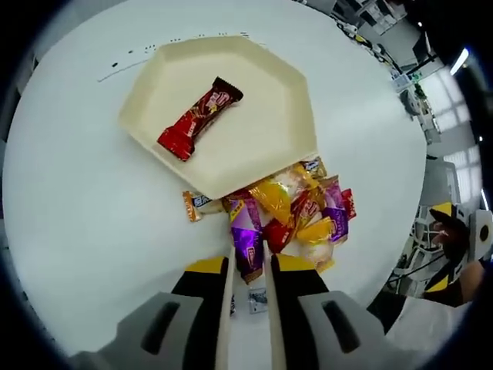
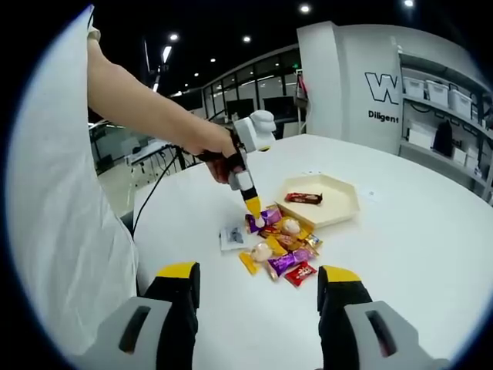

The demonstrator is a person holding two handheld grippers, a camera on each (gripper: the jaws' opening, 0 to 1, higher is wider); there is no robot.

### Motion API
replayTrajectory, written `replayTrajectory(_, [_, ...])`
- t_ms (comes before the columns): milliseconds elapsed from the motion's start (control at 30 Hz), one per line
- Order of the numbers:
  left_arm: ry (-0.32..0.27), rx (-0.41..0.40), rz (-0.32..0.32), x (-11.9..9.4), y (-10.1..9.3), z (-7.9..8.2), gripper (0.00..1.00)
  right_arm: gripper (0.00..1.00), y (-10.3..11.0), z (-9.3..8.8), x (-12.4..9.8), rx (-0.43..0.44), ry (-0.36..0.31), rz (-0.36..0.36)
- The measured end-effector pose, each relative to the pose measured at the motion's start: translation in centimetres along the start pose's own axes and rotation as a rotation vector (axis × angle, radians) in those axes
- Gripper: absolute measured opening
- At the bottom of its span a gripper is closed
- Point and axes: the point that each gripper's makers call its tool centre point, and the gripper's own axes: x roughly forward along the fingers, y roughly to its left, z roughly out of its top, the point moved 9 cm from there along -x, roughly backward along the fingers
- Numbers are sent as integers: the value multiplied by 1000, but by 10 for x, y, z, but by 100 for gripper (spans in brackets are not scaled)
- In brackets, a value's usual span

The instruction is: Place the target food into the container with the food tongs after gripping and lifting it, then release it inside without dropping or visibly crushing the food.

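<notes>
Left gripper (image 1: 250,266), seen in the right gripper view held by a hand (image 2: 212,148) on an outstretched bare arm, points steeply down into a pile of wrapped candies (image 1: 296,212); its jaws stand narrowly apart astride a purple-wrapped candy (image 1: 246,247), and whether they clamp it cannot be told. Right gripper (image 2: 258,289) hangs released, jaws wide, near the white surface (image 1: 77,216). The cream hexagonal tray (image 1: 154,100), touching the pile, contains one red candy bar (image 1: 199,117).
</notes>
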Motion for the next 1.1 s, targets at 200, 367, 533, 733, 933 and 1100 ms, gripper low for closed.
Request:
replayTrajectory(200, [3,21,-6,-7,3,-1,20,59,1,1,1,-2,-2,1])
replayTrajectory(367, [9,43,-10,-16,8,-4,19,59,2,2,2,-3,-6,5])
replayTrajectory(533, [-12,65,-3,-16,10,-4,19,59,5,3,3,-6,-7,9])
replayTrajectory(733, [-35,-35,-34,-12,7,1,21,59,4,1,1,-5,-5,5])
replayTrajectory(933, [-39,-85,-43,-7,6,5,23,59,3,-1,-2,-2,1,-1])
replayTrajectory(1100, [-40,-96,-47,-3,5,7,25,59,0,-2,-3,1,2,-4])
